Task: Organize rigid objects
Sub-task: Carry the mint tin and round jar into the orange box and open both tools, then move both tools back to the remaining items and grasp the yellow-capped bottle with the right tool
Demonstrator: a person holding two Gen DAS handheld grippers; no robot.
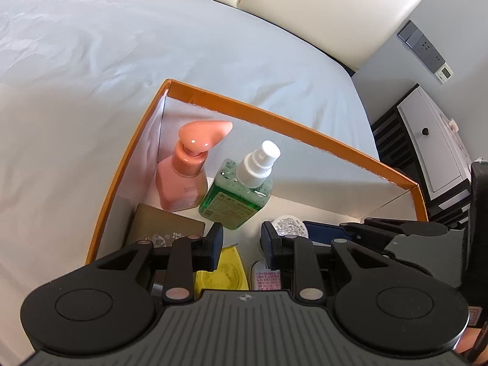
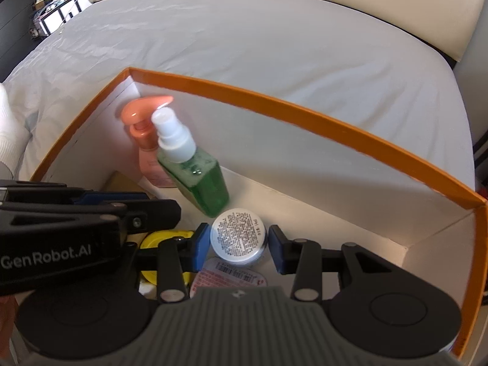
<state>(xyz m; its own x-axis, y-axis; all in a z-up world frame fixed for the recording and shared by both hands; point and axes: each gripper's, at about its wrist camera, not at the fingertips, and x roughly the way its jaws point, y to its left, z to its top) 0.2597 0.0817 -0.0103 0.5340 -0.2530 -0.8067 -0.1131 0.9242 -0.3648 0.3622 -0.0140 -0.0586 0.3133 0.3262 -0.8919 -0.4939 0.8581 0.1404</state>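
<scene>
An orange-rimmed white box (image 2: 305,113) lies on the bed. A pink pump bottle (image 1: 180,180) and a green spray bottle (image 1: 238,192) stand in its far left corner. My right gripper (image 2: 238,244) is shut on a round silver tin (image 2: 239,238) with a printed label, low inside the box. My left gripper (image 1: 241,244) hovers beside it with a gap between its blue pads and nothing in them. Under it lie a yellow round item (image 1: 225,271) and a pink-labelled sealed cup (image 1: 268,277). A brown flat box (image 1: 164,228) lies at the left wall.
The white bedsheet (image 1: 122,45) spreads beyond the box, with a cream headboard (image 1: 320,0) behind. A white nightstand (image 1: 433,146) and a wall switch panel (image 1: 424,48) are at the right. The box's right half shows bare floor.
</scene>
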